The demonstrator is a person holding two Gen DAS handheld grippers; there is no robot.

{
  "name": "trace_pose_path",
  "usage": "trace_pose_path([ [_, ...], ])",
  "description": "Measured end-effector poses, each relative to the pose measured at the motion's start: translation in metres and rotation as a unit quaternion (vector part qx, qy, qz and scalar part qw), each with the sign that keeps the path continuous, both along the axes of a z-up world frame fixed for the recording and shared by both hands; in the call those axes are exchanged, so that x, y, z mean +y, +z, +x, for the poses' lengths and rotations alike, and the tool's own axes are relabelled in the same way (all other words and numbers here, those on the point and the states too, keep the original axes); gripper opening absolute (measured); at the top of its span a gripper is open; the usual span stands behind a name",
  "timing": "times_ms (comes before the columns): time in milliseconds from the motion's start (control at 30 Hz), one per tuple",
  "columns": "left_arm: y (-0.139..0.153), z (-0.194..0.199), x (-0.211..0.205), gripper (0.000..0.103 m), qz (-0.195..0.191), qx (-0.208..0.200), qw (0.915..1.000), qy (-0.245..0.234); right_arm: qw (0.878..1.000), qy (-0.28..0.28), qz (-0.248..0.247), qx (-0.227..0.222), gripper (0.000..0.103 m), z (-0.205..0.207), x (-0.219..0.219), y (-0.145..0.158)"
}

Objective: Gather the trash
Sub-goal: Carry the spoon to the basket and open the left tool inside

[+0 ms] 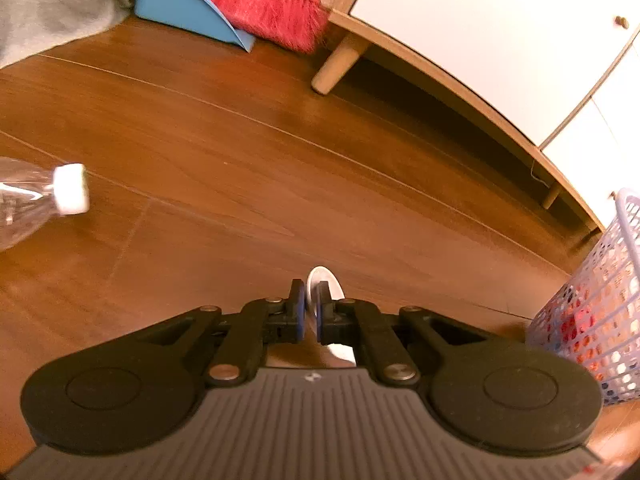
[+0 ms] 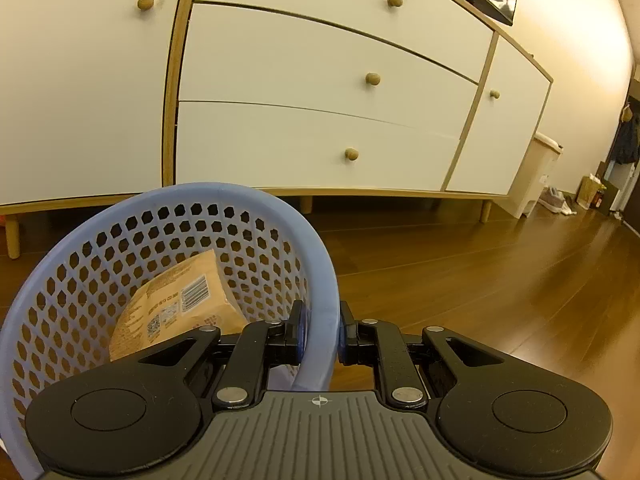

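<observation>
Your left claw (image 1: 310, 312) is nipped down narrow on a small white piece of trash (image 1: 322, 280), thin and edge-on between the pads; what exactly it is cannot be told from here. Your right claw (image 2: 320, 334) is clamped across the rim of the blue basket (image 2: 224, 192), one finger inside the mesh wall and one outside, and a tan packet (image 2: 176, 300) already lies in the bottom.

The step in hand looks like carrying the white piece over to the basket. In the left wrist view the basket (image 1: 592, 300) stands near, off to the right edge, so the swing should be short. Bring the piece well over the rim before you let the fingers part; it is light and flat, and dropped at the edge it may flutter out onto the floor (image 1: 240, 140). Keep the right claw's grip firm so the basket does not tip while you reach across.

The left claw is held low and nearly level, pointing along the floor toward the cabinet (image 1: 480, 40). The right one is level too, facing the drawers (image 2: 320, 60).

A clear bottle (image 1: 36, 196) with a white cap lies on the floor at the left edge, probably the next pick.
</observation>
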State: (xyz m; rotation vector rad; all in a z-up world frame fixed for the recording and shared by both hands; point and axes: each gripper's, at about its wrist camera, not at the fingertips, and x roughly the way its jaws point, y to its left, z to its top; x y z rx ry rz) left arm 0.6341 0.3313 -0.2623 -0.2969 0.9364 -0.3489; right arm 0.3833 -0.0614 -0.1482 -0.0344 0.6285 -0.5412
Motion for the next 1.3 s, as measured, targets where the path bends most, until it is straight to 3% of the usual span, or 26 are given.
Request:
trace_pose_path([
  [300, 0.037, -0.023, 0.008, 0.002, -0.016, -0.024, 0.9996, 0.004, 1.000, 0.009, 0.012, -0.003, 0.011, -0.008, -0.010, 0.000],
  [767, 0.121, -0.054, 0.002, 0.002, -0.072, -0.094, 0.9930, -0.002, 1.000, 0.014, 0.028, -0.001, 0.011, -0.009, -0.024, 0.000],
  [1033, 0.166, -0.062, -0.020, 0.002, -0.099, -0.128, 0.9867, -0.017, 0.999, 0.020, 0.038, 0.001, 0.010, -0.008, -0.025, 0.000],
  [1300, 0.178, -0.065, -0.063, 0.002, -0.121, -0.137, 0.9811, -0.063, 0.999, 0.020, 0.043, 0.003, 0.010, -0.008, -0.029, -0.002],
])
